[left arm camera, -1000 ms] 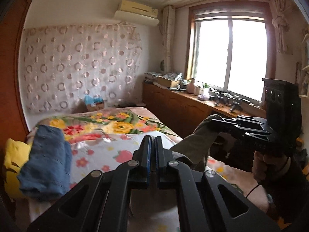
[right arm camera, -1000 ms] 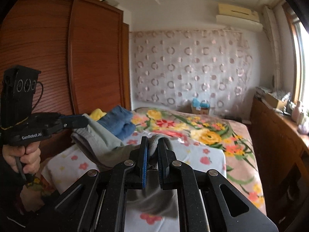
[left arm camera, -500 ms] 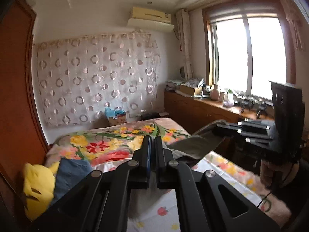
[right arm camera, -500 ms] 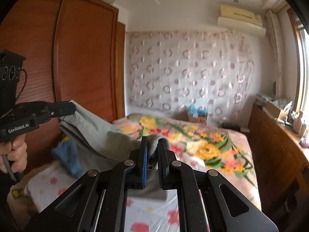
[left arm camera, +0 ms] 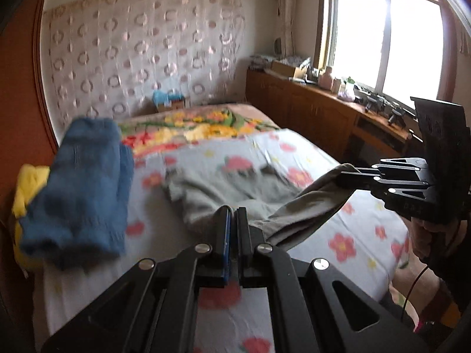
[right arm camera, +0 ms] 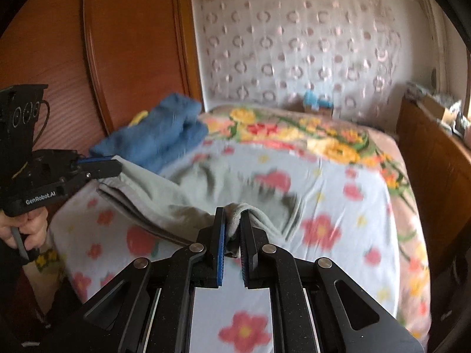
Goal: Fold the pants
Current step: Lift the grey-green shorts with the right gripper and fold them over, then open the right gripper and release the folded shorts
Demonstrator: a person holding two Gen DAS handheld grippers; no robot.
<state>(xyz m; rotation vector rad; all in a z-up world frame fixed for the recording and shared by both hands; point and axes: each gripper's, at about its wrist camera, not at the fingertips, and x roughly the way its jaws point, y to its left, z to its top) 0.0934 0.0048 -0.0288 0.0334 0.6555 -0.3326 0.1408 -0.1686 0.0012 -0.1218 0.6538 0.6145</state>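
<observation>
Bed: a big bed fills the middle of the room. Its sheet is pale blue with red and pink flowers.
Wardrobe: a tall brown wooden wardrobe stands by the left side of the bed.
Curtain: a pale curtain with ring shapes hangs on the wall behind the bed.
Window: a bright window is on the right side of the room.
Cabinet: a long low wooden cabinet runs under the window, with small things on top that are too blurry to name.
Blanket: a flowery blanket with yellow and red blooms lies across the far end of the bed.
Pants: the gray pants lie partly on the sheet in the middle of the bed. The near edge is lifted off the bed and stretched between the two tools.
Blue clothes: a pile of blue clothes sits on the left side of the bed, near the pants but not touching them.
Yellow cloth: a yellow cloth peeks out under the blue pile.
Right gripper: the right gripper is pinched on a bunch of the gray pants, with a narrow gap.
Left gripper: the left gripper is squeezed tight on the other end of the pants edge.
Box: a small box with something blue on it sits at the far end of the bed.
</observation>
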